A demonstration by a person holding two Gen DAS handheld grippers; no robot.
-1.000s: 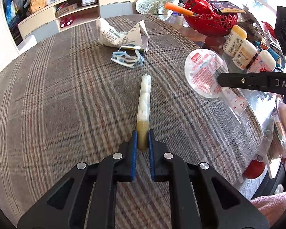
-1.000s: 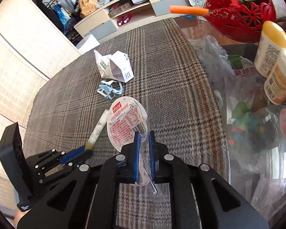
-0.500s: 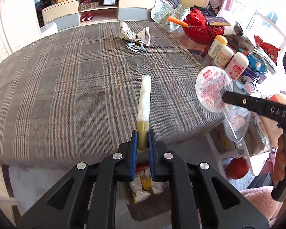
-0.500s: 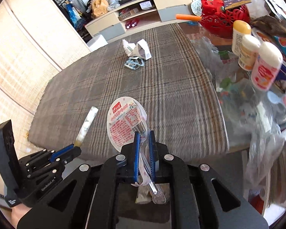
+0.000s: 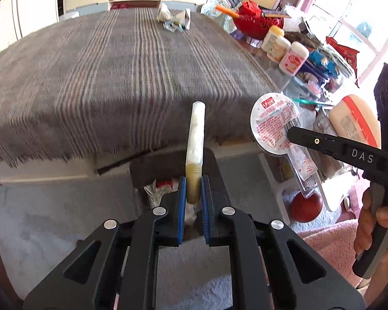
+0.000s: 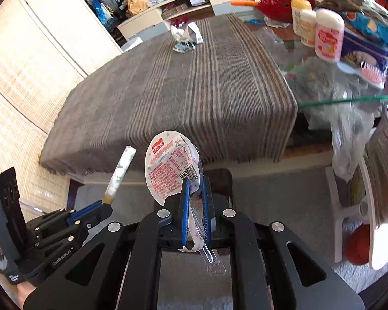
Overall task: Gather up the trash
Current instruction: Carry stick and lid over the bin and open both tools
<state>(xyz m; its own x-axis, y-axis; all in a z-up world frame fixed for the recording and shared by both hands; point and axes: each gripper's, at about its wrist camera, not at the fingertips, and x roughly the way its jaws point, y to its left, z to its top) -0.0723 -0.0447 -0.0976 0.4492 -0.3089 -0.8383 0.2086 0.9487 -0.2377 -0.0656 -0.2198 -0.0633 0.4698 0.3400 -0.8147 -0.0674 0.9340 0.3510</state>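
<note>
My left gripper [image 5: 194, 193] is shut on the yellowish end of a white stick-shaped wrapper [image 5: 195, 134], which points up and away. It hangs past the near edge of the plaid tablecloth [image 5: 116, 77], over a dark bin [image 5: 147, 166] holding trash. My right gripper [image 6: 195, 188] is shut on a round printed foil lid [image 6: 172, 170] with a clear spoon sleeve [image 6: 210, 257] dangling below. The left wrist view shows that lid [image 5: 273, 126] at the right. A crumpled paper carton [image 6: 186, 31] and a blue-white wrapper [image 6: 183, 47] lie at the table's far end.
Bottles [image 5: 293, 58], a red basket [image 5: 256, 23] and snack bags crowd a glass table on the right. A red ball [image 5: 306, 206] and a white stool stand on the grey carpet. A pink cushion [image 5: 331, 235] lies near a person's hand [image 5: 385, 217].
Both grippers have drawn back from above the tablecloth to beyond its near edge, over the floor and bin. Each still grips the same item.
</note>
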